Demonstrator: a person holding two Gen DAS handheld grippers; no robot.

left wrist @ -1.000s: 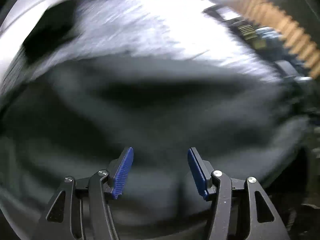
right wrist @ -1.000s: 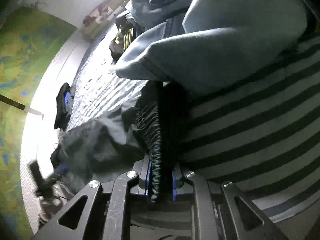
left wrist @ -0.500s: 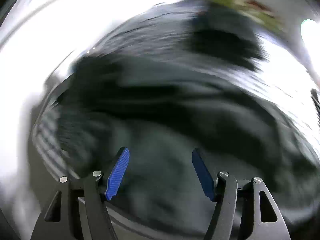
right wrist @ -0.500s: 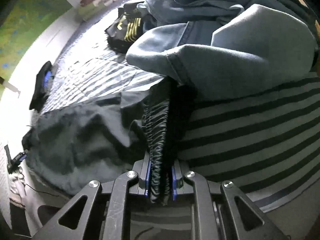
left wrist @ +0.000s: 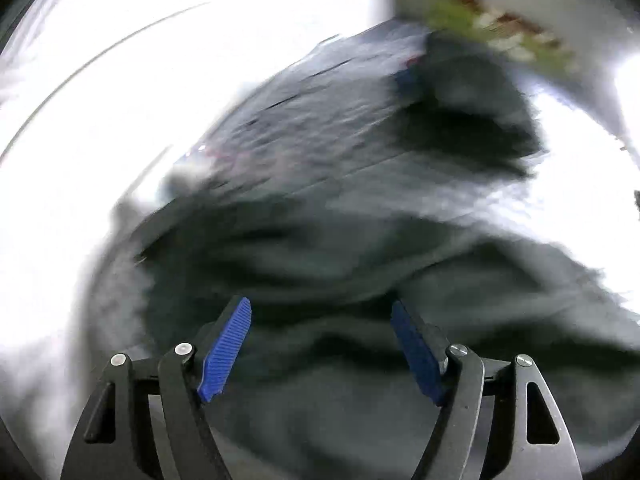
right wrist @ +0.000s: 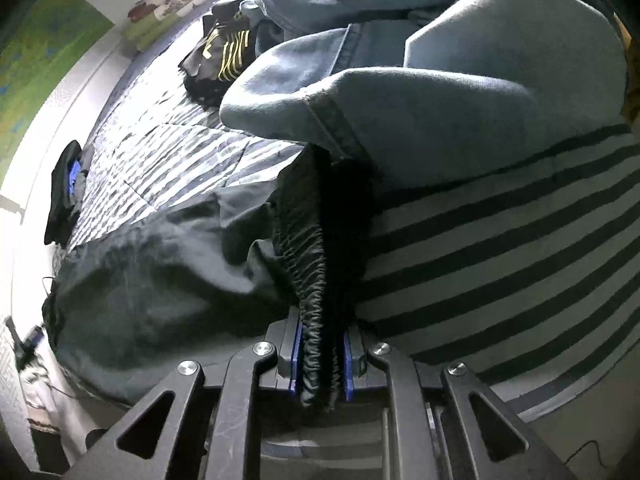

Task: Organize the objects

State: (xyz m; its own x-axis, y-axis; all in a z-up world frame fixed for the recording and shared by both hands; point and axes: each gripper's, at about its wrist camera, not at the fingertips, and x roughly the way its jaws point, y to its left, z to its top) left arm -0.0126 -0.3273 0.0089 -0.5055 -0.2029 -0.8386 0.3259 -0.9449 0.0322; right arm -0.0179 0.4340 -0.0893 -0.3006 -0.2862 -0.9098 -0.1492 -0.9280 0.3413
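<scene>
A dark grey garment [right wrist: 160, 264] lies spread over the striped bedspread [right wrist: 500, 248]. My right gripper [right wrist: 320, 360] is shut on its gathered elastic waistband [right wrist: 310, 280], which stands pinched between the blue pads. In the blurred left wrist view the same dark garment [left wrist: 360, 360] fills the lower half. Above it hovers my left gripper [left wrist: 320, 344], its jaws opening, blue pads [left wrist: 226, 350] wide apart with no cloth pressed between them.
A pile of blue denim clothes [right wrist: 440, 80] lies on the bed beyond the waistband. A black garment with yellow stripes [right wrist: 228, 56] sits farther back. A small black and blue item [right wrist: 66, 188] rests near the bed's left edge, also blurred as a dark item [left wrist: 460, 108].
The left gripper swept across the dark garment toward the bed's edge and its jaws spread wider. The right gripper kept its hold on the waistband and tilted slightly, showing more of the bed.
</scene>
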